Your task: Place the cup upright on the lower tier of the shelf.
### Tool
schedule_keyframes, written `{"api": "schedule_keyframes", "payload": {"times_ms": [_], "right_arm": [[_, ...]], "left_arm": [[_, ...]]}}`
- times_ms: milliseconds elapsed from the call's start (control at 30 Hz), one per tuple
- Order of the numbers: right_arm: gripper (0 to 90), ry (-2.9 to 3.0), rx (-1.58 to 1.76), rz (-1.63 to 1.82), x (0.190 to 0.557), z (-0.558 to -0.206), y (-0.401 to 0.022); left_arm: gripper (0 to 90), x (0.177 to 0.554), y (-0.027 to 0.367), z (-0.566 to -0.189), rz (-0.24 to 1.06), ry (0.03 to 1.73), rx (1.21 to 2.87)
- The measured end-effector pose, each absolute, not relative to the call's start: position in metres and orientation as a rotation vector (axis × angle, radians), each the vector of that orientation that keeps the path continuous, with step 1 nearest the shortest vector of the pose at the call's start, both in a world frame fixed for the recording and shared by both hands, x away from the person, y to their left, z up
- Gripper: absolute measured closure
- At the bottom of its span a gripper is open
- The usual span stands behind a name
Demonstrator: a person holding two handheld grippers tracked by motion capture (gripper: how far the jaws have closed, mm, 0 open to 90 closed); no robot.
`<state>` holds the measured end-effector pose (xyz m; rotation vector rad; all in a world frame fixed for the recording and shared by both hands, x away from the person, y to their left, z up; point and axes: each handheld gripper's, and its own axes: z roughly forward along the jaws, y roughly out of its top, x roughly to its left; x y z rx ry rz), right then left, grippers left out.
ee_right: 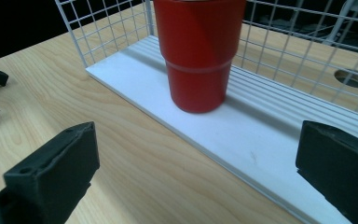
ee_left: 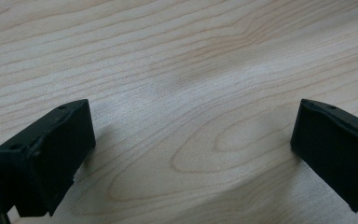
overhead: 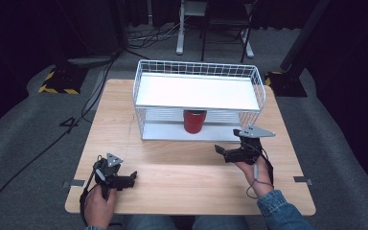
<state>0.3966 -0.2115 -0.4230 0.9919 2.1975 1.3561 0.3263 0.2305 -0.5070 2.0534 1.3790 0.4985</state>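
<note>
Bright table, dark surroundings (soft shadows, slight blur)

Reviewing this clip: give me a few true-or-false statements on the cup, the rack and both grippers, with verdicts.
1. The red cup stands upright on the lower shelf of the white wire rack. True.
2. The right gripper is shut on the cup. False: its jaws are open and short of the cup.
3. The left gripper is open over bare table. True.
4. The rack's top shelf holds a second cup. False: nothing stands on it.
</note>
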Motion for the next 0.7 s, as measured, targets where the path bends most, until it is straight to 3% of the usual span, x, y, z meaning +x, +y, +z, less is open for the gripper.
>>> {"api": "schedule_keyframes", "payload": {"times_ms": [700], "right_arm": [[0.0, 2.251, 1.098, 1.190, 0.360, -0.428, -0.282]], "left_arm": [[0.0, 0.330, 0.230, -0.507, 0.500, 1.392, 2.045]]}}
